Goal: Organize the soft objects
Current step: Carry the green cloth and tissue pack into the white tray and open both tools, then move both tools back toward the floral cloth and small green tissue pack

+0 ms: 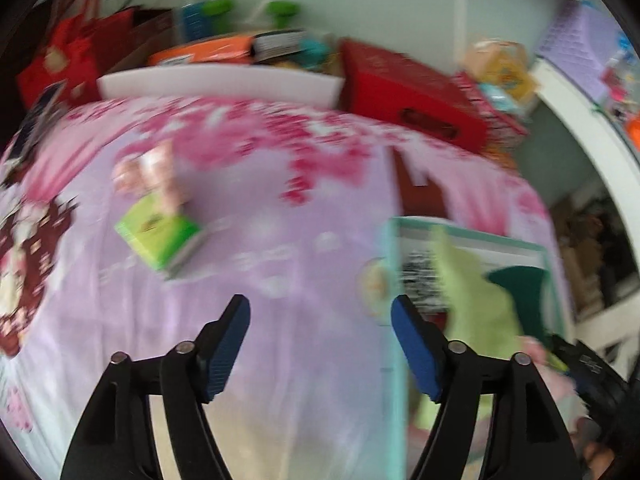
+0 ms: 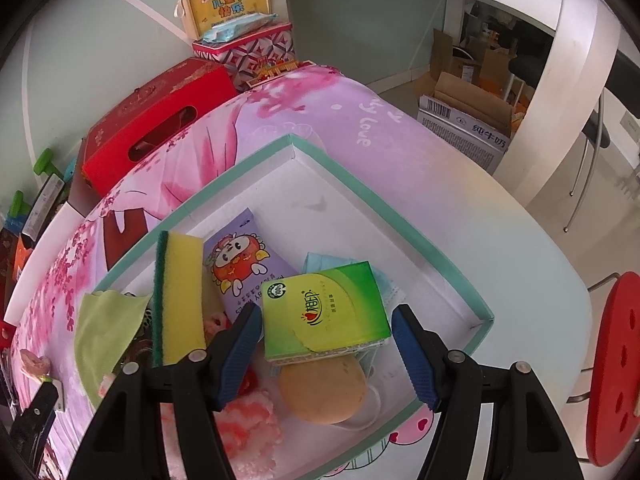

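While the right gripper (image 2: 326,330) is held open over the box (image 2: 360,184), a green tissue pack (image 2: 326,312) is seen inside it; the left gripper (image 1: 320,320) is spread, empty.

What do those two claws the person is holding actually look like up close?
Both look alike. The left claw and the right claw each have two black, angular plastic fingers joined by silver round pivot pins. Each fingertip carries a blue ribbed pad. No cables, sleeves or printed markings show on them in either view.
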The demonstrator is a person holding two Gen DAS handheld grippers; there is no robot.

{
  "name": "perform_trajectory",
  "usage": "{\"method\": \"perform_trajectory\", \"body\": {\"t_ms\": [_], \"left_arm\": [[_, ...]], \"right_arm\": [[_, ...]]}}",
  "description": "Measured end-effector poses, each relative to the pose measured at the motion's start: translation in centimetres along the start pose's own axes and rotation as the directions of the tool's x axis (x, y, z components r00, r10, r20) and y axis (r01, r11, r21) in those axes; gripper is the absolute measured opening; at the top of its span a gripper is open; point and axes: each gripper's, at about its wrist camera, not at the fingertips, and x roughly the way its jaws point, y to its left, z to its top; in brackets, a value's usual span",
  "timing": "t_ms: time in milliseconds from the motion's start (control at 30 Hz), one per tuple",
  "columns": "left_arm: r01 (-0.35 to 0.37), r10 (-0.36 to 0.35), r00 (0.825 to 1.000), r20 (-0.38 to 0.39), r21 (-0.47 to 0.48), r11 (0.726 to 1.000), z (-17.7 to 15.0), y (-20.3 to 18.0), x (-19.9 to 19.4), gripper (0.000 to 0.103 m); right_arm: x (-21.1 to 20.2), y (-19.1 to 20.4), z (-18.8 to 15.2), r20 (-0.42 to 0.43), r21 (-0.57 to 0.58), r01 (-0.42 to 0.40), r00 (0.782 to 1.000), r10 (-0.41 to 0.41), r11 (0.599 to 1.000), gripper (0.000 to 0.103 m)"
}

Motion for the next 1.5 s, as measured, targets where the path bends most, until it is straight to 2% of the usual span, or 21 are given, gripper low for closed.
{"method": "perform_trajectory", "body": {"t_ms": [67,233,333,367,767,1033,1167,1267,1500], "left_arm": [[-0.043,0.043,0.999,-0.016,-0.030,0.999,0.0,1.1,0.4,0.079],[-0.088,0.087,0.996,-0.017,-0.048,0.995,-0.1,2.1,0.6,0.084],[-0.104,0.104,0.995,-0.010,-0.043,0.994,-0.2,2.3,0.4,0.091],[-0.112,0.111,0.994,-0.006,-0.041,0.993,-0.2,2.4,0.3,0.091],[-0.140,0.140,0.990,-0.008,-0.041,0.989,-0.1,2.2,0.3,0.094],[-0.154,0.154,0.988,0.008,-0.055,0.987,0.2,2.9,-0.5,0.094],[-0.149,0.150,0.989,0.015,-0.079,0.986,0.5,4.0,-1.2,0.094],[-0.175,0.180,0.983,0.035,-0.105,0.979,0.8,5.3,-2.1,0.094],[-0.235,0.249,0.966,0.065,-0.172,0.957,1.3,9.2,-3.9,0.094]], "right_arm": [[0.0,0.1,0.0,0.001,-0.004,0.008,1.000,-0.008,1.000,0.076],[-0.2,0.1,0.0,0.006,-0.003,0.018,1.000,-0.018,1.000,0.079],[-0.2,0.1,0.0,0.008,0.000,0.029,1.000,-0.029,1.000,0.102],[-0.3,0.0,0.0,0.011,0.004,0.029,1.000,-0.029,1.000,0.103],[-1.0,-0.4,0.2,0.041,0.035,0.014,0.999,-0.015,0.999,0.103],[-4.0,0.2,0.5,0.136,0.042,-0.011,0.991,0.006,0.999,0.103],[-5.7,1.8,0.2,0.175,0.010,-0.040,0.984,0.038,0.999,0.103],[-6.8,3.1,-0.2,0.197,-0.007,-0.052,0.979,0.053,0.999,0.103],[-8.5,9.6,-2.3,0.199,-0.169,-0.132,0.966,0.165,0.977,0.103]]}}
